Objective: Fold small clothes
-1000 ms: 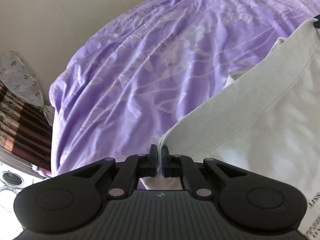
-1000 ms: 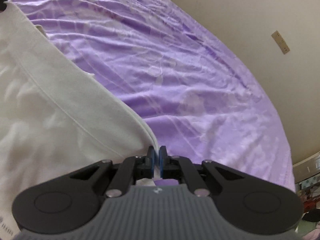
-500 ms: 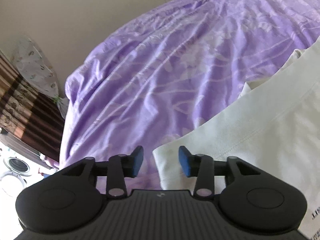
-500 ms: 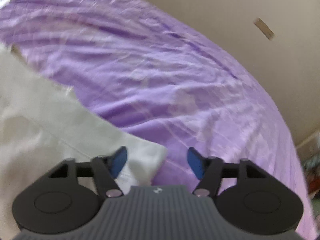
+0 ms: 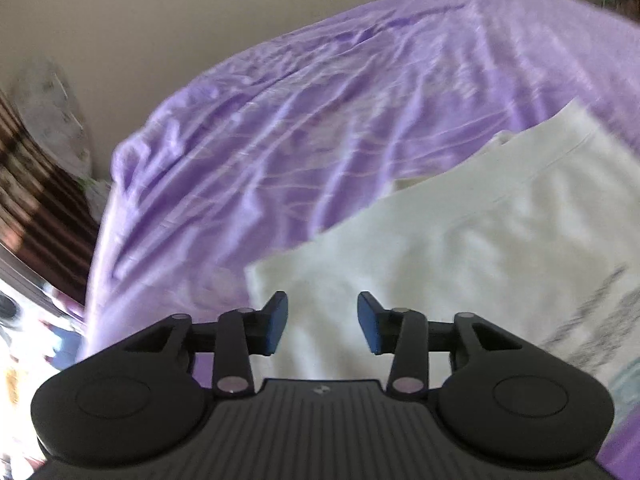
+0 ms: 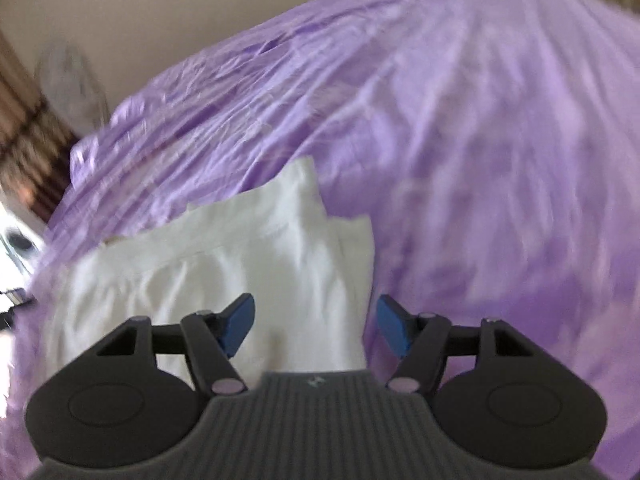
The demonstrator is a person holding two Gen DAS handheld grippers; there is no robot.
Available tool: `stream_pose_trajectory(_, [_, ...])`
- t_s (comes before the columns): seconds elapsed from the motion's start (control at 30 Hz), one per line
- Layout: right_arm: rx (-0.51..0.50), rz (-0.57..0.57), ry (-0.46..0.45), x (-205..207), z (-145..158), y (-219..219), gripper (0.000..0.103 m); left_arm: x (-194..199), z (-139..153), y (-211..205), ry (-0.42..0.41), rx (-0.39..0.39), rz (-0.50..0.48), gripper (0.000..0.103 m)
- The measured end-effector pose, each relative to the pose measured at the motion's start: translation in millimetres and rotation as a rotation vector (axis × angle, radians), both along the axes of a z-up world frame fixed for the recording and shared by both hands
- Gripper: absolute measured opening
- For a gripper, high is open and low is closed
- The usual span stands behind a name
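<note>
A white garment (image 5: 480,240) lies folded on the purple bedsheet (image 5: 320,120). In the left wrist view it fills the lower right, with grey print at its right edge. My left gripper (image 5: 322,322) is open and empty, just above the garment's near left corner. In the right wrist view the same white garment (image 6: 248,256) lies at centre left on the sheet (image 6: 480,160). My right gripper (image 6: 316,326) is open and empty above the garment's near right edge. Both views are blurred by motion.
A beige wall (image 5: 160,20) runs behind the bed. A patterned white cover (image 5: 52,112) and striped dark furniture (image 5: 28,216) stand past the bed's left edge. The sheet is wrinkled all around the garment.
Both grippers were shut on the garment's corners a second ago. They opened, let the cloth drop onto the sheet, and have pulled back and up; the right view has swung left.
</note>
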State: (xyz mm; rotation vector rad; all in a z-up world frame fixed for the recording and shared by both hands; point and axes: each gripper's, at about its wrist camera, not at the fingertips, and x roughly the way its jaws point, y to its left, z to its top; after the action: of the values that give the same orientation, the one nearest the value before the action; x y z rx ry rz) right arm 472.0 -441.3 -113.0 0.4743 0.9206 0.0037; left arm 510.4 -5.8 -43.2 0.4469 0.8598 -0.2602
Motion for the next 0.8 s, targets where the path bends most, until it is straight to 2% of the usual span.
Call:
stream_pose_trajectory(0.07, [0.052,-0.043,-0.016,-15.2,-7.0,-5.5,0.064,-8.4,-0.1,-6.2,0.026,-0.066,-0.005,0.029])
stream_pose_trajectory(0.13, [0.055,-0.041,-0.038,-25.6,-11.0,-4.0,0.058,-14.9,-5.2,-10.0,0.046,-0.113,-0.009,0.027])
stream_pose_trajectory(0.2, [0.049,-0.024,-0.054,-29.2,-14.0,0.7,0.052,-20.4,-15.3,-10.8,0.024,-0.117,0.009,0.027])
stream_pose_trajectory(0.27, [0.034,-0.018,-0.075,-28.6,-17.1,2.5,0.052,-20.7,-21.9,-3.6,-0.015,-0.114,0.039,0.027])
stream_pose_trajectory(0.37, [0.020,-0.015,-0.114,-15.9,-14.0,-2.5,0.052,-6.3,-29.0,25.3,-0.031,-0.143,0.116,0.032])
stream_pose_trajectory(0.43, [0.021,-0.015,-0.133,-3.0,-11.2,-4.6,0.049,2.5,-33.1,48.9,-0.078,-0.151,0.171,0.037])
stream_pose_trajectory(0.5, [0.005,-0.016,-0.148,11.4,-9.1,-5.0,0.049,13.3,-39.0,71.8,-0.101,-0.165,0.218,0.048])
stream_pose_trajectory(0.57, [-0.004,-0.014,-0.147,24.2,-9.3,-6.4,0.047,24.2,-45.5,91.4,-0.080,-0.229,0.253,0.048])
stream_pose_trajectory(0.77, [0.016,-0.021,-0.158,56.4,-19.4,-10.4,0.043,65.1,-72.2,134.1,0.044,-0.538,0.382,0.049])
stream_pose_trajectory(0.8, [0.034,-0.036,-0.156,61.2,-22.3,-12.8,0.043,71.0,-76.5,135.5,0.057,-0.564,0.407,0.049])
